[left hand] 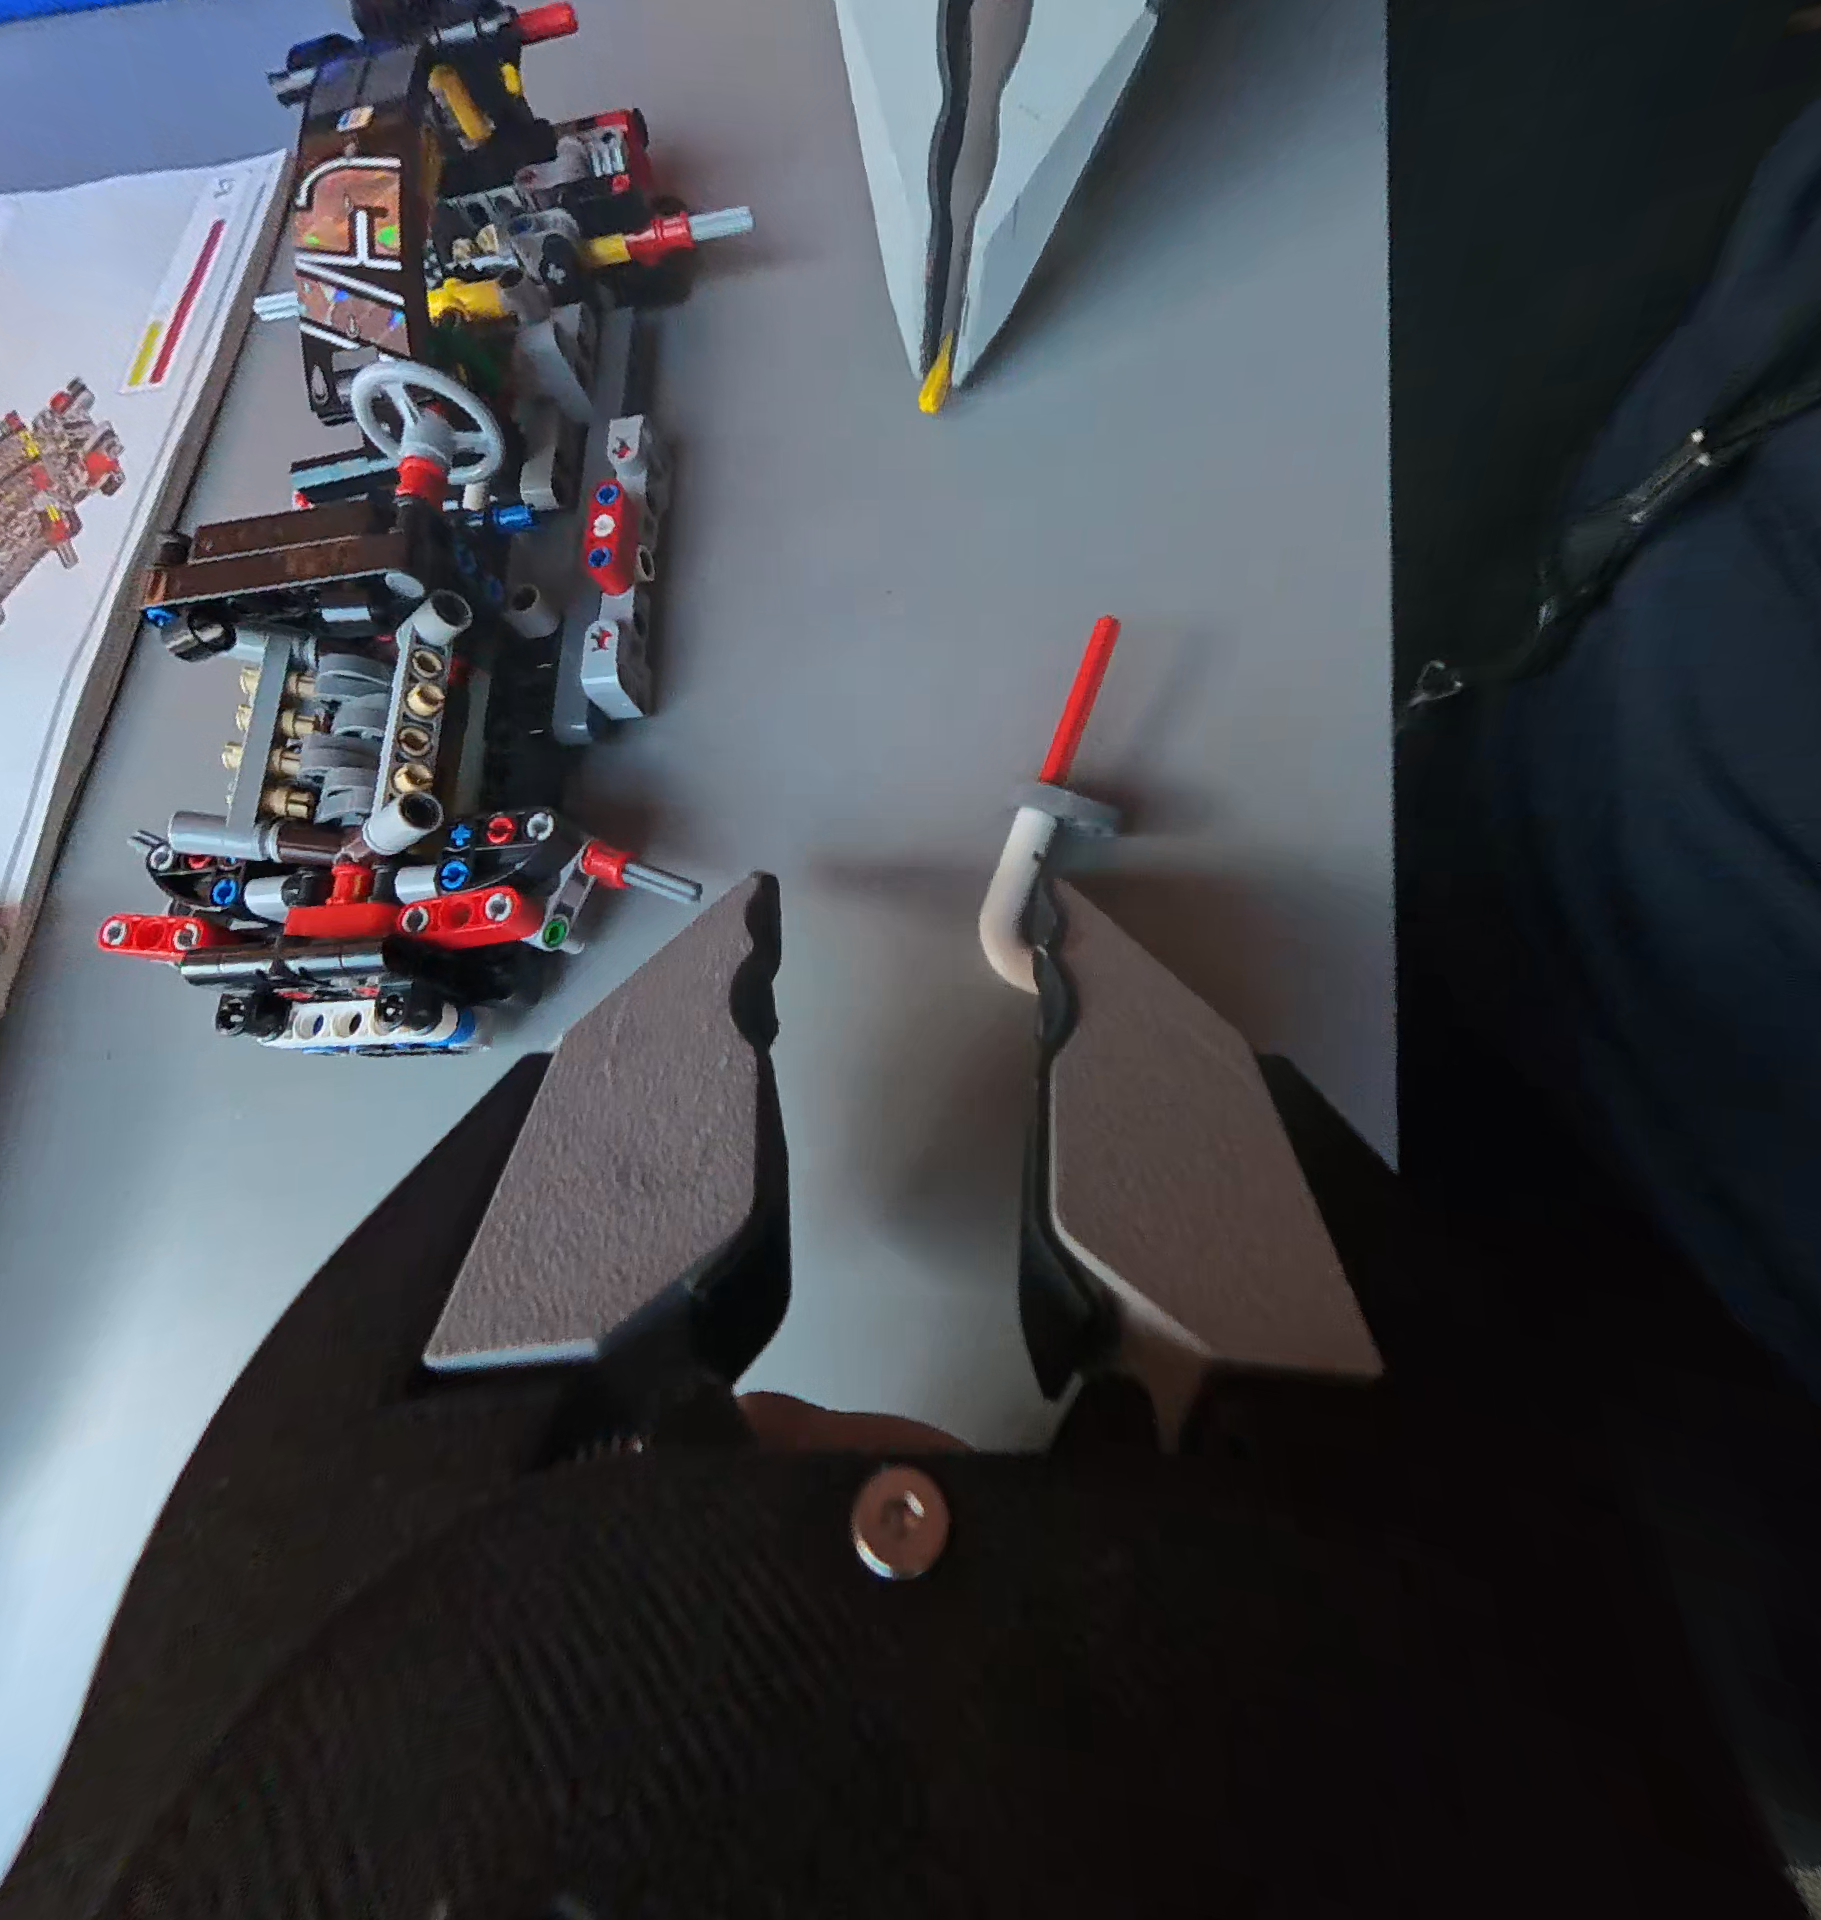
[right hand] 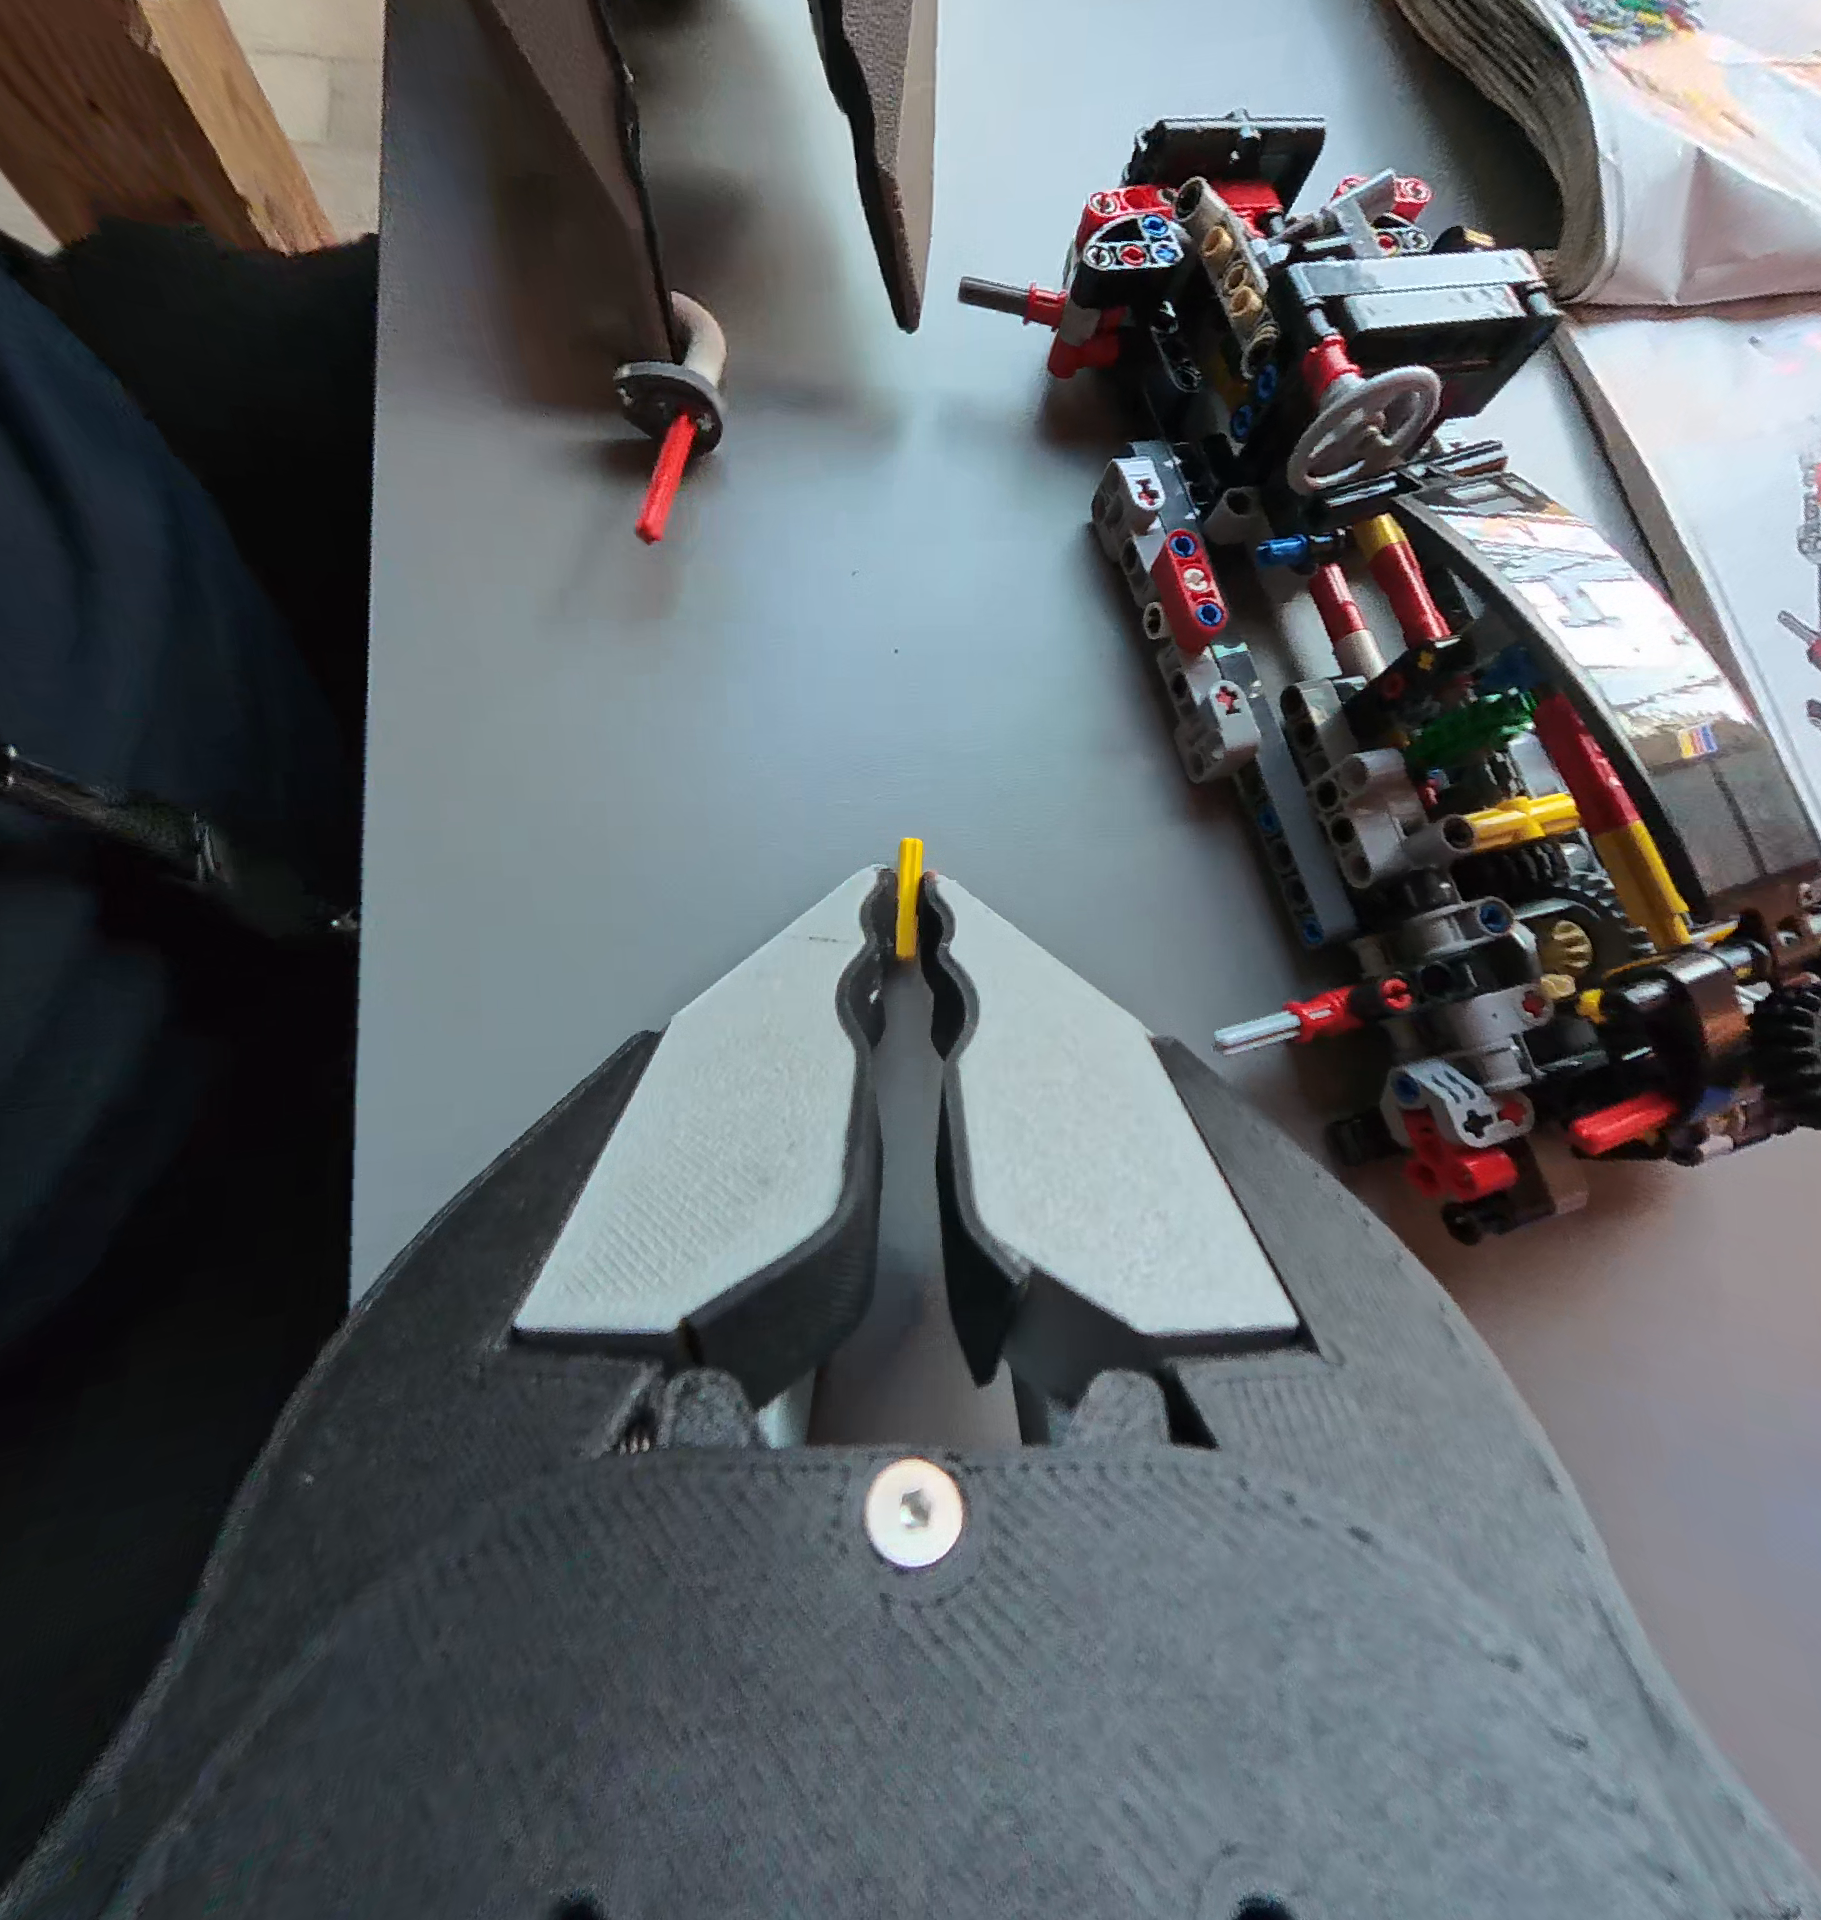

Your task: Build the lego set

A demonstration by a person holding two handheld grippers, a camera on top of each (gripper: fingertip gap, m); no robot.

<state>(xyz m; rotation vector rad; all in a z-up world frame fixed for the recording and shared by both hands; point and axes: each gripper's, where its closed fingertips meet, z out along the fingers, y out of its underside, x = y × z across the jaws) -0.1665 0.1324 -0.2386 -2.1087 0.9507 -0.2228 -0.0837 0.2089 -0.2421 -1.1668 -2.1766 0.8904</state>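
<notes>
Grippers: I see right gripper (right hand: 908, 883) clamped on yellow pin (right hand: 907, 902); left gripper (left hand: 911, 914) spread open, white elbow piece (left hand: 1012, 894) with red axle (left hand: 1077, 698) against one finger only. Advice: keep pinch steady.

A grey surface (right hand: 677, 675) carries a half-built toy vehicle of plastic building pieces (right hand: 1405, 665), with a pale steering wheel (right hand: 1365, 424) and a dark curved panel (right hand: 1612, 665). Just beside it lies an open instruction booklet (left hand: 64, 436), its pages showing coloured drawings. A person's dark blue clothing (left hand: 1716, 623) shows past the surface's edge, and a wooden beam (right hand: 158, 104) stands beyond.
</notes>
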